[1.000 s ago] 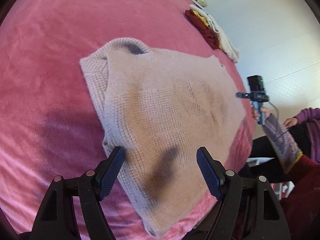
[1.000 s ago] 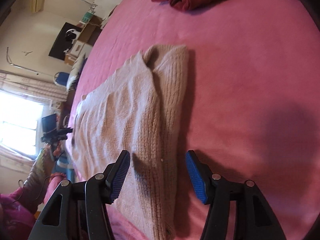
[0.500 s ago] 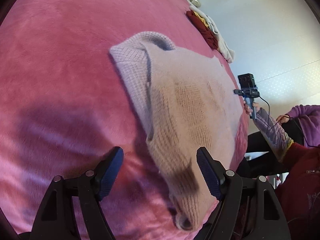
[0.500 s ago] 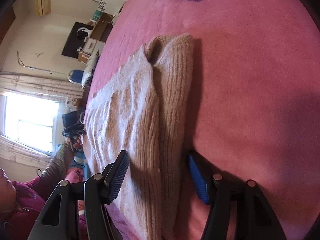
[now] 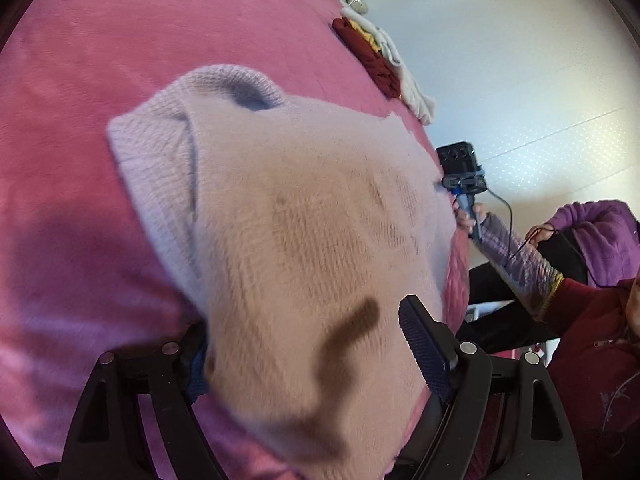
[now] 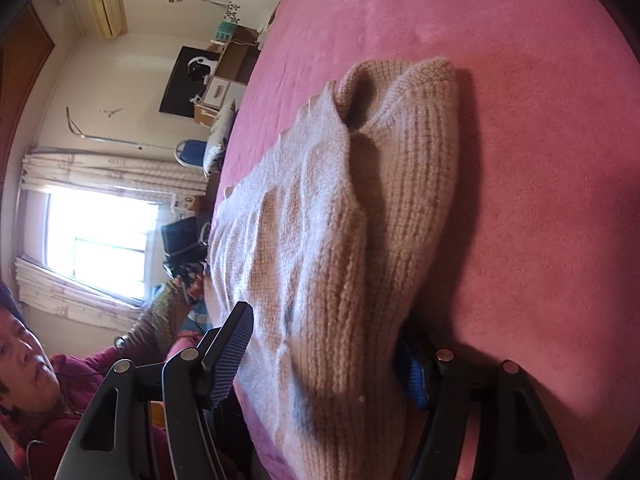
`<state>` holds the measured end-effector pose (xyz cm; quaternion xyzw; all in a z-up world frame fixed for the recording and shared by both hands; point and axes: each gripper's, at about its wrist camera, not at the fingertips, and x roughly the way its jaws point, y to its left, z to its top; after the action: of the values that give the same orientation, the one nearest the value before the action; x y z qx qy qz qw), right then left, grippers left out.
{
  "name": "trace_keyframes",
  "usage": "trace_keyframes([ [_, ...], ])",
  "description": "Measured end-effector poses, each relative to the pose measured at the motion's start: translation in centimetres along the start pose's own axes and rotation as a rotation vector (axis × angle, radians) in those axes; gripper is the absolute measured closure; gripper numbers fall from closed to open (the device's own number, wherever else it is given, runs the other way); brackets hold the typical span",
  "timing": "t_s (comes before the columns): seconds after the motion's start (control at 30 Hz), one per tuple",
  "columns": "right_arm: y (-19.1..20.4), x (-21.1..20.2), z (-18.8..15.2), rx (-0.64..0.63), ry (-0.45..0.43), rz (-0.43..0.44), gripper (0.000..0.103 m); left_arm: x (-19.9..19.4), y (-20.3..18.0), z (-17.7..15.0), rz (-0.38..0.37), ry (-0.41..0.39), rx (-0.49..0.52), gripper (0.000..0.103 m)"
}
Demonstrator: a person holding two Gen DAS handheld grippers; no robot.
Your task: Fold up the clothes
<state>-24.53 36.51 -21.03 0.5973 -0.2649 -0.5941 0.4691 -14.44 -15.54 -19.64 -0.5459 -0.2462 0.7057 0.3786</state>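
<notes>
Beige knit sweater [image 5: 304,240] lay folded on the pink bedspread [image 5: 120,40], both grippers at its near end.
Left view: the left gripper [image 5: 304,356] stood spread wide, sweater between its fingers (one pad tucked under the knit). Right view: the right gripper's [image 6: 320,356] jaws were opening around the sweater [image 6: 360,240], its far finger half hidden beneath the fold.

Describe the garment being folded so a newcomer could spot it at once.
A pink blanket covers the bed. In its middle lies the beige knit sweater, sleeve folded in. Unlike the dark red, yellow and white clothes pile at the far edge, it lies alone.
</notes>
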Motion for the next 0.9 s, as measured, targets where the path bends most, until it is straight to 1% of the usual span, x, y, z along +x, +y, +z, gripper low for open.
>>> trace_keyframes([
  [0.1,0.2,0.5,0.5,-0.011,0.007,0.009,0.035,0.1,0.2,0.2,-0.017,-0.017,-0.015,0.021],
  [0.17,0.5,0.9,0.6,-0.022,0.021,0.006,0.035,-0.2,0.3,0.0,-0.004,-0.021,-0.011,0.024],
  [0.2,0.4,0.9,0.6,-0.024,0.03,0.001,0.036,-0.4,0.4,-0.2,0.01,-0.024,-0.008,0.033],
  [0.23,0.2,0.8,0.6,-0.027,0.039,-0.004,0.038,-0.5,0.5,-0.3,0.036,-0.03,-0.007,0.04],
  [0.27,0.1,0.8,0.6,-0.028,0.047,-0.011,0.041,-0.7,0.6,-0.5,0.066,-0.038,-0.013,0.054],
  [0.3,-0.1,0.7,0.6,-0.028,0.054,-0.02,0.047,-0.8,0.9,-0.8,0.086,-0.049,-0.029,0.063],
  [0.33,-0.4,0.6,0.6,-0.027,0.06,-0.029,0.056,-1.0,1.1,-1.0,0.09,-0.062,-0.046,0.065],
  [0.37,-0.6,0.6,0.6,-0.027,0.067,-0.039,0.061,-1.2,1.2,-1.3,0.091,-0.074,-0.054,0.067],
  [0.4,-0.9,0.5,0.5,-0.028,0.073,-0.052,0.069,-1.2,1.1,-1.5,0.103,-0.08,-0.049,0.069],
  [0.43,-1.1,0.6,0.5,-0.029,0.081,-0.063,0.073,-1.2,0.9,-1.6,0.122,-0.081,-0.037,0.07],
  [0.5,-1.2,0.8,0.6,-0.036,0.101,-0.088,0.075,-1.0,0.4,-1.7,0.159,-0.073,-0.012,0.077],
  [0.6,-0.9,1.0,0.7,-0.054,0.121,-0.124,0.079,-0.7,-0.5,-1.8,0.224,-0.052,0.031,0.081],
  [0.63,-0.7,1.0,0.7,-0.066,0.118,-0.137,0.079,-0.6,-0.9,-1.8,0.25,-0.047,0.046,0.082],
  [0.77,0.5,0.6,0.3,-0.112,0.071,-0.172,0.082,-0.3,-2.9,-2.3,0.369,-0.034,0.09,0.084],
  [0.9,1.4,0.0,0.1,-0.143,0.023,-0.201,0.083,-0.2,-4.4,-2.7,0.478,-0.04,0.109,0.085],
])
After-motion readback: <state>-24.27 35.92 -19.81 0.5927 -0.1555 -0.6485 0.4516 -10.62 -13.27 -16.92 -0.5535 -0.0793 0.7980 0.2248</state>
